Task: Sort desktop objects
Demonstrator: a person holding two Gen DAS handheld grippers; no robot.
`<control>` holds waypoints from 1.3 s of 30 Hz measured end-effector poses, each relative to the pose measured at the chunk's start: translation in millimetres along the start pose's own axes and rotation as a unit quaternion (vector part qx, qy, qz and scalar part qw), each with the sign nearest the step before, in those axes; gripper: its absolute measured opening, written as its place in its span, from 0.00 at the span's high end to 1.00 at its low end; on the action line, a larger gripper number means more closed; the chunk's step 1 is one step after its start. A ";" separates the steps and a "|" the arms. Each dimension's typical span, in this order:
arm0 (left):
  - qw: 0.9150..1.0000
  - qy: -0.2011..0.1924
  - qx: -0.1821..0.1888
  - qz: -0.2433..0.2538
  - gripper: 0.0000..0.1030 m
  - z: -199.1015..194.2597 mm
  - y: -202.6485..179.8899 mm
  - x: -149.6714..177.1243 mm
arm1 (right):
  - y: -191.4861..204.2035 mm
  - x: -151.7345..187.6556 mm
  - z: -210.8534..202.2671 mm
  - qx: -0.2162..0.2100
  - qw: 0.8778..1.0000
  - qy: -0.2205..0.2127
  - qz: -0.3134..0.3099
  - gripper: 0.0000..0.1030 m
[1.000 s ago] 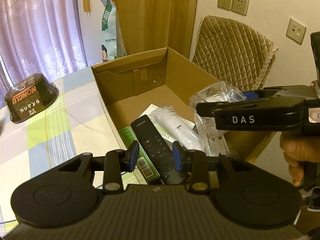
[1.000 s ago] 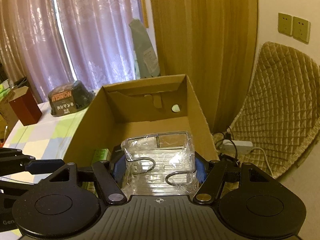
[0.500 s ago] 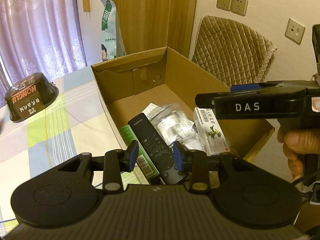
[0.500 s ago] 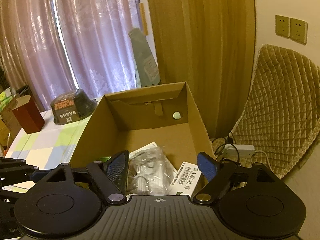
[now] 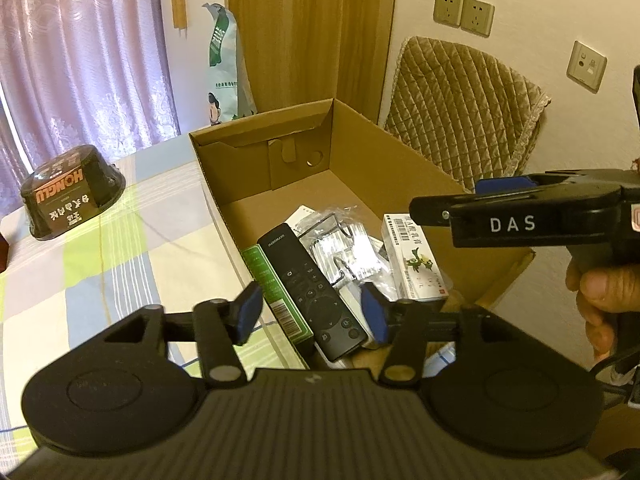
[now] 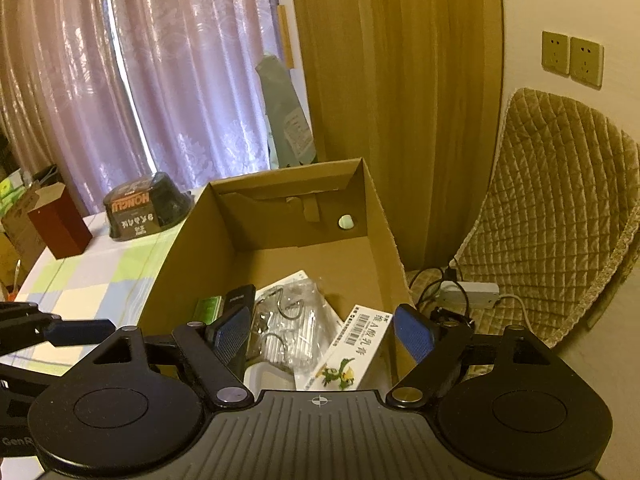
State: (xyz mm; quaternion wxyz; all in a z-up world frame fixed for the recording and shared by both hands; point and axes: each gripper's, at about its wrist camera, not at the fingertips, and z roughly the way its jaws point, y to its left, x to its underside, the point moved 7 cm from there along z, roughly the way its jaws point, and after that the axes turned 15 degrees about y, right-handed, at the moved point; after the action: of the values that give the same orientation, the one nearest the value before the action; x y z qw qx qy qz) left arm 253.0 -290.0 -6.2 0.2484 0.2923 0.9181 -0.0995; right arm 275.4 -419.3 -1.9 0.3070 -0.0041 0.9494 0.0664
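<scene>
cardboard box [image 6: 384, 240] holds remote [image 5: 312, 288], clear hook packet [image 6: 288, 328], white carton [image 6: 356, 348]. left gripper [image 5: 312, 312] and right gripper [image 6: 324, 336] both spread apart, empty, above box.

Off to my far left hang purple curtains [image 6: 160, 92], with a tall green-and-white bag [image 5: 226, 64] standing beside wooden panelling [image 6: 400, 92]. To the right I see a quilted chair [image 6: 560, 216], wall sockets [image 5: 464, 14] above it, and a power strip [image 6: 472, 292] on the floor.
</scene>
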 end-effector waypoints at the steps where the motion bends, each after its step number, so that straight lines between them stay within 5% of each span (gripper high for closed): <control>1: 1.000 -0.003 0.000 -0.003 0.31 -2.3 -0.9 1.7 | -0.1 1.6 -2.3 0.001 1.000 0.001 -0.003 0.08; 3: 1.000 -0.008 -0.003 -0.006 0.21 -6.8 -3.2 5.2 | -1.4 4.7 -8.1 0.004 1.000 -0.002 -0.007 0.00; 9: 1.000 -0.021 -0.007 -0.014 0.01 -22.5 -11.6 18.1 | -9.3 14.7 -25.7 0.009 1.000 -0.001 -0.008 0.00; 24: 0.995 -0.006 -0.017 -0.098 0.01 -60.5 -15.9 58.8 | -9.6 45.9 -77.8 0.002 1.000 0.004 0.019 0.00; 39: 0.993 -0.020 -0.016 -0.113 0.01 -112.5 -34.6 93.3 | 10.4 88.9 -133.3 0.014 1.000 0.017 0.021 0.00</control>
State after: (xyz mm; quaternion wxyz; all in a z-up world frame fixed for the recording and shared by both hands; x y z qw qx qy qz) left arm 122.1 -235.7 43.5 0.2582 0.1808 0.9417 -0.1177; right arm 125.1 -423.3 54.6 0.2895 0.0189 0.9551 0.0597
